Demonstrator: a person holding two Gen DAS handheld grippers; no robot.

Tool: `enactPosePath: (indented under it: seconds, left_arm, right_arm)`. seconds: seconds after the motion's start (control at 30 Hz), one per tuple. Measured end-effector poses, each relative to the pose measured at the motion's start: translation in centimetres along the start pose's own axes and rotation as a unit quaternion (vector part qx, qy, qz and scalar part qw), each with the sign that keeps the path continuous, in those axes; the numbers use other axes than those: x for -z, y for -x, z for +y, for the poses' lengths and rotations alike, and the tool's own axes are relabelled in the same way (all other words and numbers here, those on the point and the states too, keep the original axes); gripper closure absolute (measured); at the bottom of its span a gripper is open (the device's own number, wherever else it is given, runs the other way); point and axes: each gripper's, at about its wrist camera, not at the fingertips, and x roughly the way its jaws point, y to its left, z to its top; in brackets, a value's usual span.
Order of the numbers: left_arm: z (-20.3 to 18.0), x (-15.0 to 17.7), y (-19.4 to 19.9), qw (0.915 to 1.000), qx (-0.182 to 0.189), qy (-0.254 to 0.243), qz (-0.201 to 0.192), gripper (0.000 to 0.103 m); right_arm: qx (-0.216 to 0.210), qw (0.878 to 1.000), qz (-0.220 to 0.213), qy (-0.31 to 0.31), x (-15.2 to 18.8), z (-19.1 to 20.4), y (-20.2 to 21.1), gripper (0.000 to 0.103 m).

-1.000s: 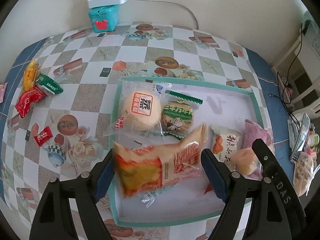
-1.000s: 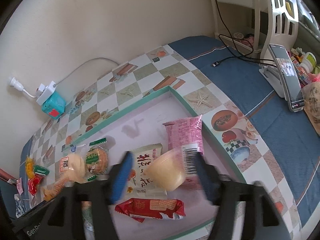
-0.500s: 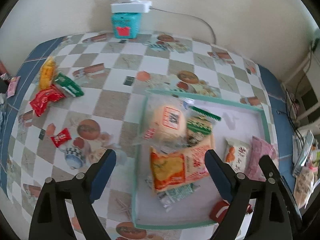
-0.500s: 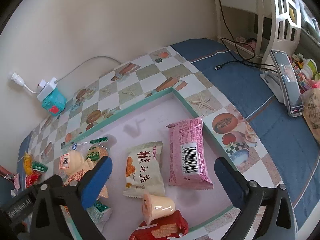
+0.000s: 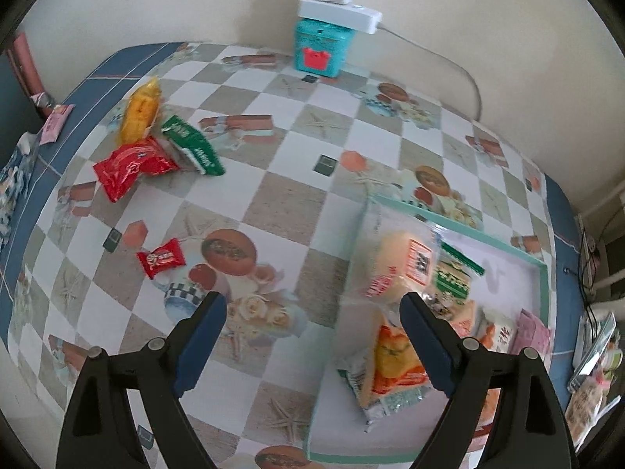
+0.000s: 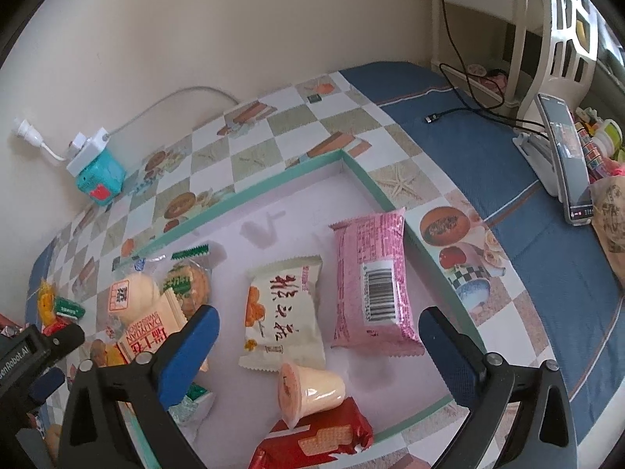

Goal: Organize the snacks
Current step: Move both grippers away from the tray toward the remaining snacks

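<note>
A teal-rimmed tray [image 6: 304, 168] [image 5: 543, 273] holds several snacks: a pink packet [image 6: 371, 285], a cream packet [image 6: 283, 312], a jelly cup [image 6: 308, 391], a red wafer packet [image 6: 316, 441], a round bun [image 5: 402, 265], a green-labelled cake [image 5: 453, 285] and an orange bread packet [image 5: 394, 363]. Loose on the cloth to the left lie a small red candy [image 5: 160, 262], a red packet [image 5: 129, 168], a green packet [image 5: 193, 144] and a yellow packet [image 5: 140, 109]. My left gripper [image 5: 312, 312] is open and empty, over the tray's left edge. My right gripper [image 6: 318, 332] is open and empty above the tray.
A teal box [image 5: 322, 47] with a white power strip [image 5: 340, 9] stands at the wall. A phone on a stand [image 6: 562, 148], a black cable [image 6: 468, 113] and a bag [image 6: 613, 211] are on the blue cloth at the right. A pink wrapper [image 5: 56, 127] lies far left.
Both grippers let go of their snacks: the orange bread packet and the jelly cup now lie in the tray. The left gripper has swung left toward the loose snacks; the right has drawn back.
</note>
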Motion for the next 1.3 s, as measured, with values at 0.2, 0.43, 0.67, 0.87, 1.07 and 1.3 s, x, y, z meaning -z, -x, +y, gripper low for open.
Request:
enactPosePath:
  seconds: [0.2,0.43,0.67,0.87,1.07,1.3]
  left_arm:
    - [1.5,-0.6,0.6,0.9998,-0.003,0.019,-0.011,0.012]
    - [3.5,-1.6,2.1,0.9988,-0.013,0.033,-0.033,0.012]
    - [6.3,-2.6,3.9,0.9935,-0.089,0.012,-0.07,0.012]
    - [10.9,-3.2,4.7,0.9878,-0.123,0.055,-0.078,0.012]
    - [15.3,-3.3,5.7,0.9805,-0.146,0.101,-0.084,0.012]
    - [18.1,-3.2,6.2,0.9768,-0.161,0.115,-0.081,0.012]
  right_arm:
    - [0.006,1.0,0.021,0.002,0.3,0.3,0.0,0.0]
    - [0.012,1.0,0.008,0.021,0.1,1.7,1.8,0.0]
    - [-0.013,0.999,-0.011,0.046,0.2,4.7,3.9,0.0]
    - [-0.02,0.996,-0.006,0.083,1.4,8.0,3.9,0.0]
    - [-0.029,0.993,0.003,0.114,2.9,11.0,3.6,0.0]
    - [-0.035,0.989,0.011,0.146,4.4,14.1,3.4,0.0]
